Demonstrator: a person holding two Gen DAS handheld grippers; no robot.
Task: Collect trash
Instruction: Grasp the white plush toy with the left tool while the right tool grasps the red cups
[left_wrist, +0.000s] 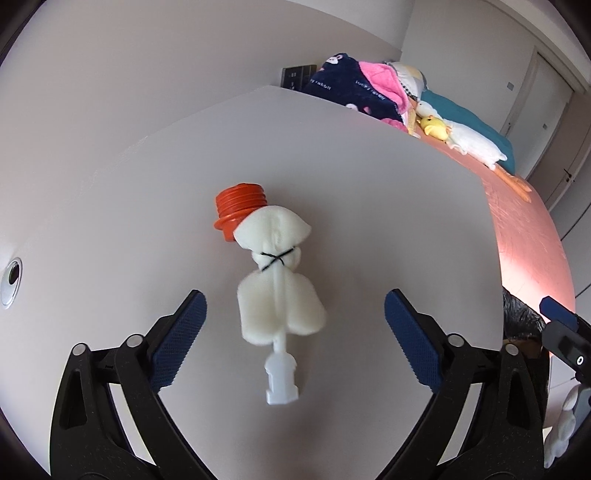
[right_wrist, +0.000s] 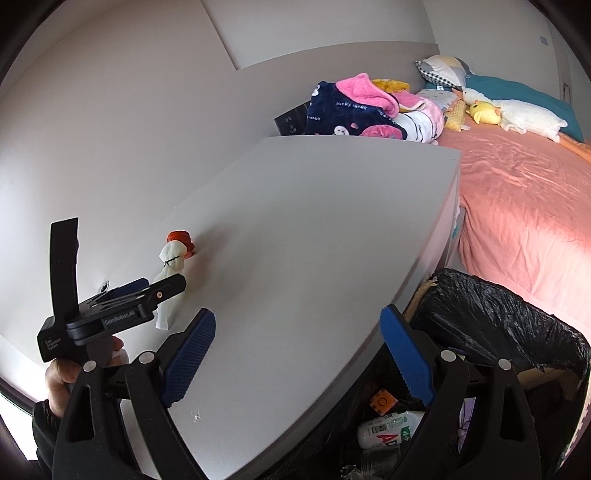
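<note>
A white sponge brush head (left_wrist: 279, 291) with a black thread around it lies on the white tabletop (left_wrist: 369, 192), its tip against an orange threaded cap (left_wrist: 240, 208). My left gripper (left_wrist: 293, 347) is open, its blue pads on either side of the brush just above it. In the right wrist view the brush (right_wrist: 170, 269) and cap (right_wrist: 181, 238) lie at the far left by the wall. My right gripper (right_wrist: 297, 360) is open and empty over the table's front edge, beside a bin with a black bag (right_wrist: 498, 317) that holds a white bottle (right_wrist: 388, 430).
A bed with a pink sheet (right_wrist: 524, 206), folded blankets (right_wrist: 354, 110) and plush toys (right_wrist: 484, 112) lies beyond the table. A round cable hole (left_wrist: 11, 282) sits in the tabletop at the left. The wall runs along the table's left side.
</note>
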